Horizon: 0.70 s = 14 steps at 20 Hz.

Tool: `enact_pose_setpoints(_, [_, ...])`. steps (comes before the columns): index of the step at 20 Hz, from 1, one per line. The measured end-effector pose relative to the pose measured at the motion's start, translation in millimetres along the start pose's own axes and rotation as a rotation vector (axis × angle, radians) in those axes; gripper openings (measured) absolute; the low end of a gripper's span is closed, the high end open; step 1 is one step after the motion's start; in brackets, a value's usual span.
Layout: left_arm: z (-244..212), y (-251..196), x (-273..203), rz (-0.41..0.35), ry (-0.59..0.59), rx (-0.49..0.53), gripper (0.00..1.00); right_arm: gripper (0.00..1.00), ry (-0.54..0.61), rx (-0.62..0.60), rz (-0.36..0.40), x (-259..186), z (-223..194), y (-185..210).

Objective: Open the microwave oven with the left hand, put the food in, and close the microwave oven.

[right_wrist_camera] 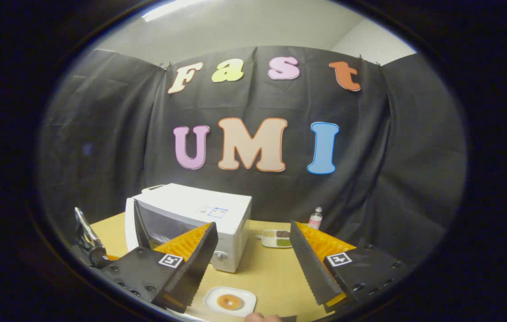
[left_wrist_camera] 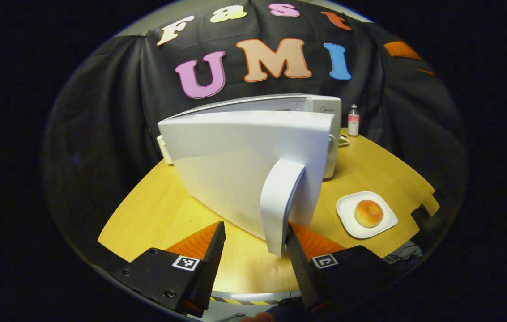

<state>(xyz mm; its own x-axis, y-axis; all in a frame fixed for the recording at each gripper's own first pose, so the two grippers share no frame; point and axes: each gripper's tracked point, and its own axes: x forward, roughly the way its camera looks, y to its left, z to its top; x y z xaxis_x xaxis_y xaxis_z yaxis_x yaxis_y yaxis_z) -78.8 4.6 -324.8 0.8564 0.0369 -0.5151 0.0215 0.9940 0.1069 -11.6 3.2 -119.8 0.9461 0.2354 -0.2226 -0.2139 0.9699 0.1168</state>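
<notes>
The microwave (left_wrist_camera: 320, 112) door (left_wrist_camera: 244, 165) stands swung wide, its handle (left_wrist_camera: 280, 201) between the left gripper (left_wrist_camera: 253, 250) fingers — spread, only the right finger appearing to touch, hooking rather than clamping to pull. The bun (left_wrist_camera: 368, 213) waits on its plate (left_wrist_camera: 347, 219) on the table (left_wrist_camera: 155, 214), near the oven. The right gripper (right_wrist_camera: 253, 259) hovers above the plate, jaws wide and empty — likely readying to grasp.

Black cloth wall (right_wrist_camera: 101, 134) behind a yellow wooden table (left_wrist_camera: 159, 214), pale ceiling (right_wrist_camera: 257, 22) above.
</notes>
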Motion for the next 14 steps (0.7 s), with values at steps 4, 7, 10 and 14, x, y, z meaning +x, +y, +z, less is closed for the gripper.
enact_pose_setpoints(4, [-12,42,-28,0.084,0.012,-0.076,0.82,0.97,0.040,-0.054,0.044,1,-21,25])
enact_pose_setpoints(7, [-16,77,-50,0.140,0.000,-0.083,0.82,0.97,0.081,-0.067,0.080,2,-42,47])
enact_pose_setpoints(10, [-27,113,-74,0.174,0.006,-0.100,0.82,0.98,0.104,-0.061,0.112,0,-55,69])
enact_pose_setpoints(14, [-36,156,-97,0.233,0.001,-0.121,0.82,0.98,0.133,-0.039,0.163,6,-74,96])
